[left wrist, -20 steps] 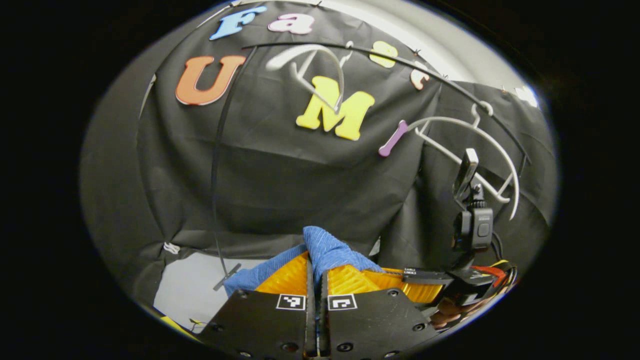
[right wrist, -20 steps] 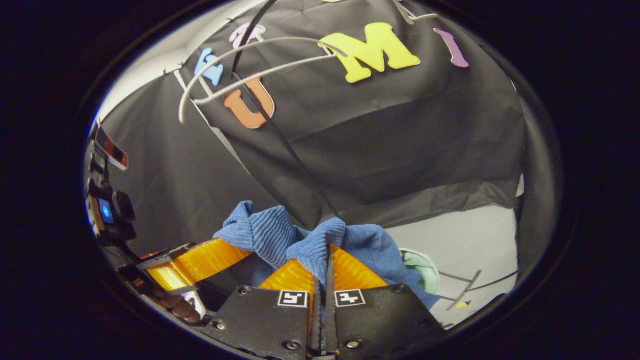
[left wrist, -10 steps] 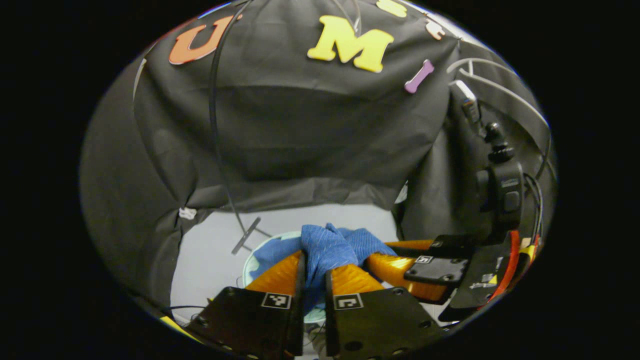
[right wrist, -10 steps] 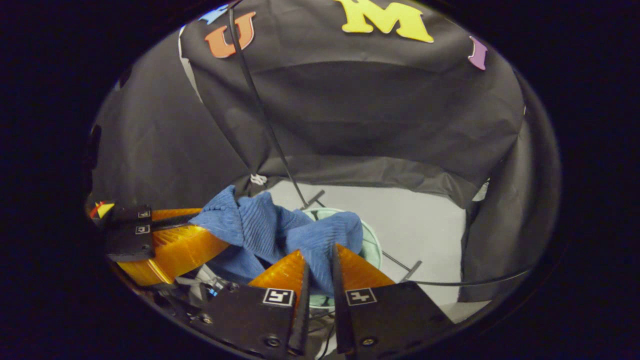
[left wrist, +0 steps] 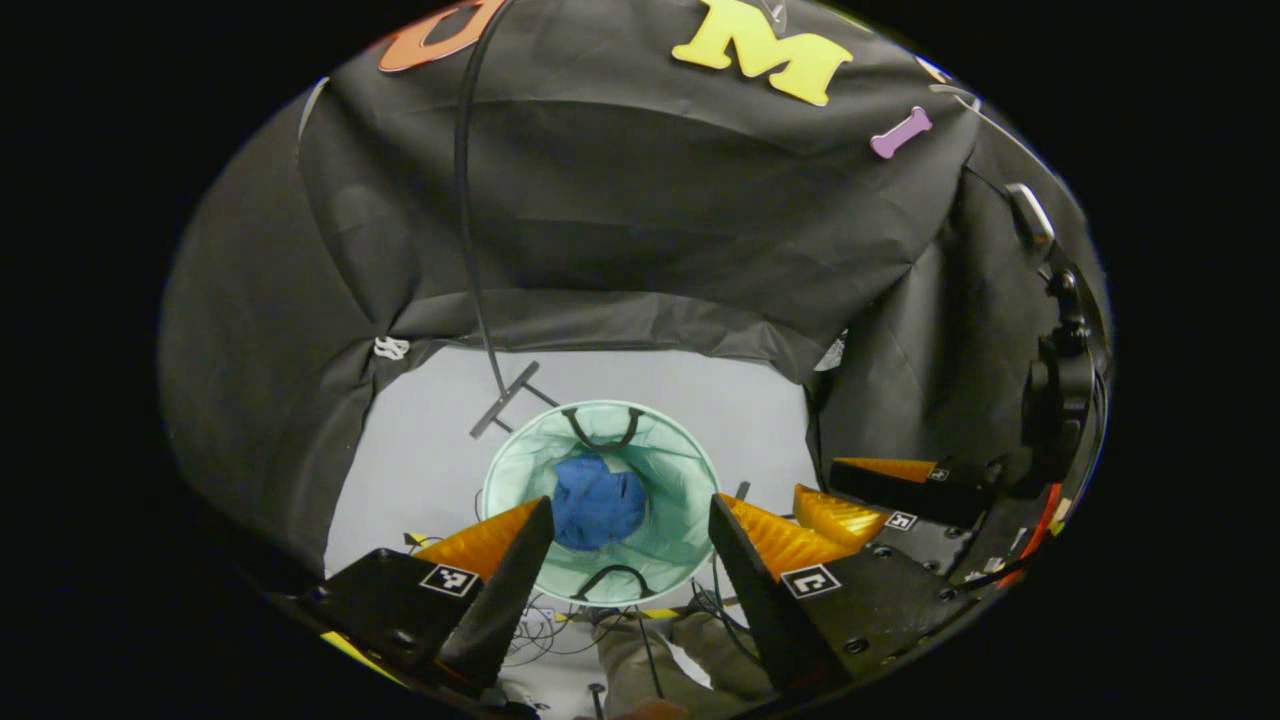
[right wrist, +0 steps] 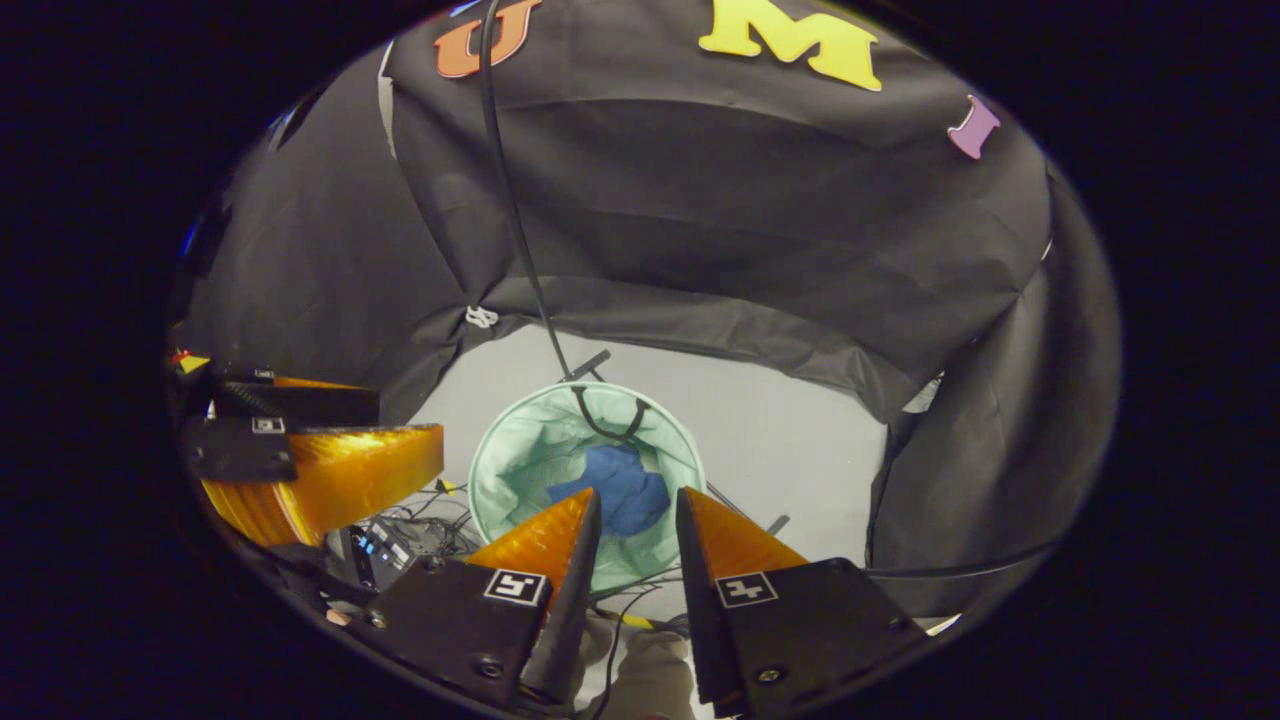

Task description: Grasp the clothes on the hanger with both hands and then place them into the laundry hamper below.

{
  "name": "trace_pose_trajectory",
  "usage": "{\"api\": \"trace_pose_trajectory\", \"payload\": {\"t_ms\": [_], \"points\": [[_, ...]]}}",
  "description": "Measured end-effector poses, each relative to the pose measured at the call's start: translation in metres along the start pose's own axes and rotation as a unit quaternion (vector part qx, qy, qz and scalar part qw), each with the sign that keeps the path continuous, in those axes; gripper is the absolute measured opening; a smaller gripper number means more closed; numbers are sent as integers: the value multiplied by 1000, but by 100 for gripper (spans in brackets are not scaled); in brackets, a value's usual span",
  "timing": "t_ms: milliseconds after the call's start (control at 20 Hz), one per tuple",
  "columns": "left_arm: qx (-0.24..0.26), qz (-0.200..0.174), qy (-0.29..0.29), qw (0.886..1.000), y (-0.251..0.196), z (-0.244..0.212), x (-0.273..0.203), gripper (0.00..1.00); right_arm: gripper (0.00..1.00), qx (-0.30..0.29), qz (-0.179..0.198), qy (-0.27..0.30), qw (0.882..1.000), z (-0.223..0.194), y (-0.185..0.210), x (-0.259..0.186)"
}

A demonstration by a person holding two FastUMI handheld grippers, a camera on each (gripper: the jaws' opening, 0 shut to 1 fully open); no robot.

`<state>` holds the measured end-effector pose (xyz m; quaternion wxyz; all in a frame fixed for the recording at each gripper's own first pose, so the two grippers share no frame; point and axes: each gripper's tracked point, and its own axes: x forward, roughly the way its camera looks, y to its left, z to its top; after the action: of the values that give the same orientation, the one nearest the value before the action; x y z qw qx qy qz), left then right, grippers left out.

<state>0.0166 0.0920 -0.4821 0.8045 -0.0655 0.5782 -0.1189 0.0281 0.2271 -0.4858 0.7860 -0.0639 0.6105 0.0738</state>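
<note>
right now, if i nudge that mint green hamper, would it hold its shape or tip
The hamper would probably flex: its thin walls look creased. It likely slides or tips easily, holding just the bunched blue garment. Both grippers hover open above.

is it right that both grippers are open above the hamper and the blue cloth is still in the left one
Not quite. Both grippers, left and right, are open above the hamper, but the blue cloth lies inside the hamper, free of either gripper. The left gripper view shows it between the spread fingers.

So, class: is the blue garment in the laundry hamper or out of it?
In. The blue garment lies crumpled at the bottom of the green hamper, ringed by its walls, while both grippers' fingers stand open and empty above.
</note>
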Motion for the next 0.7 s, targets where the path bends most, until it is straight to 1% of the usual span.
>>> {"api": "trace_pose_trajectory", "payload": {"t_ms": [50, 200, 250, 300, 350, 400, 500, 550, 600, 700], "points": [[1, 3, 0, 1000, -2, -1, -3, 100, 48, 0, 1, -1, 1000, -2, 1, 2], [12, 18, -1, 1000, -11, -4, -14, 100, 48, 0, -2, -10, 1000, -2, -2, -2], [14, 22, -4, 1000, -12, -5, -17, 100, 52, 2, 0, -17, 1000, -4, -3, -1], [16, 24, -8, 1000, -17, -5, -20, 100, 60, 6, 1, -23, 1000, -4, -4, -2], [17, 28, -12, 999, -21, -5, -22, 97, 65, 10, 6, -28, 1000, -3, -4, -1], [19, 31, -18, 999, -25, -2, -26, 97, 71, 14, 9, -33, 999, -2, -2, -3], [21, 37, -33, 999, -32, 0, -37, 97, 72, 20, 14, -47, 999, 0, -1, -3], [20, 39, -40, 998, -36, 3, -41, 97, 77, 22, 13, -56, 998, 0, -2, -2], [18, 41, -45, 998, -40, 5, -47, 97, 75, 24, 13, -64, 998, 2, -4, -3], [17, 45, -60, 997, -48, 8, -58, 97, 75, 33, 11, -81, 996, 6, -8, -2]]}}
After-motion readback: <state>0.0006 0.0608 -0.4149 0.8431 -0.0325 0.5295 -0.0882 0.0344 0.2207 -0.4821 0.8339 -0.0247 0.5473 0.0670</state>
